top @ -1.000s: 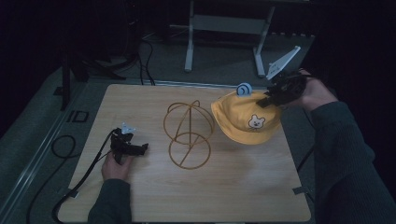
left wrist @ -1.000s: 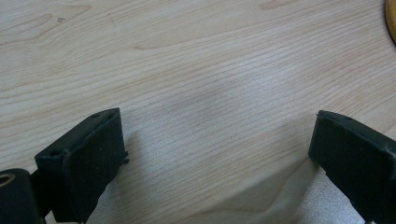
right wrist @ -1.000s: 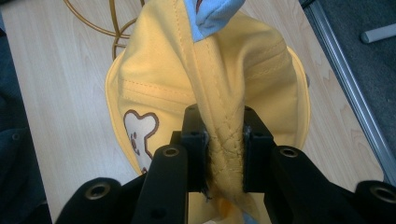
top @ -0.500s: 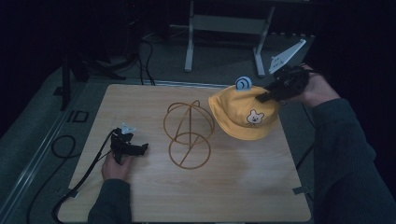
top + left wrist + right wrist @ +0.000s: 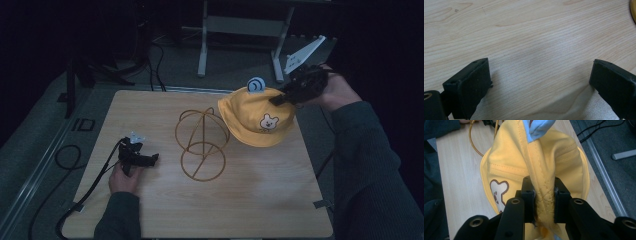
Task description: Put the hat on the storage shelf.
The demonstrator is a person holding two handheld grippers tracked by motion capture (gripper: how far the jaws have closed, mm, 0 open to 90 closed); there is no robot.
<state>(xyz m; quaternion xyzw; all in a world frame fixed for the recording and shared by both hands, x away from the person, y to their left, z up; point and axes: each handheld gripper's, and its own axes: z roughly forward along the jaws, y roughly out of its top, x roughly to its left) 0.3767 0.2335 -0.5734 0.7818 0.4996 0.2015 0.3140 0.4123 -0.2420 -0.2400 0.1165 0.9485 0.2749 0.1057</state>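
The yellow hat (image 5: 256,116) is being held above the far right part of the light wooden table (image 5: 250,205), its bunched fabric pinched between the closed jaws of the right gripper (image 5: 287,96), just beside the gold wire stand (image 5: 201,143). The left gripper (image 5: 145,160) is being rested on the table's near left with its jaws spread wide on nothing. The table is being surrounded by dim grey floor (image 5: 40,150) strewn with black cables (image 5: 160,55).

Pretty dim room, light wooden table (image 5: 260,200) in the middle, grey carpet floor (image 5: 35,145) all around, white metal stand legs (image 5: 240,25) at 12 o'clock, black cables (image 5: 155,55) at 11, metal floor rail (image 5: 30,185) at 8.
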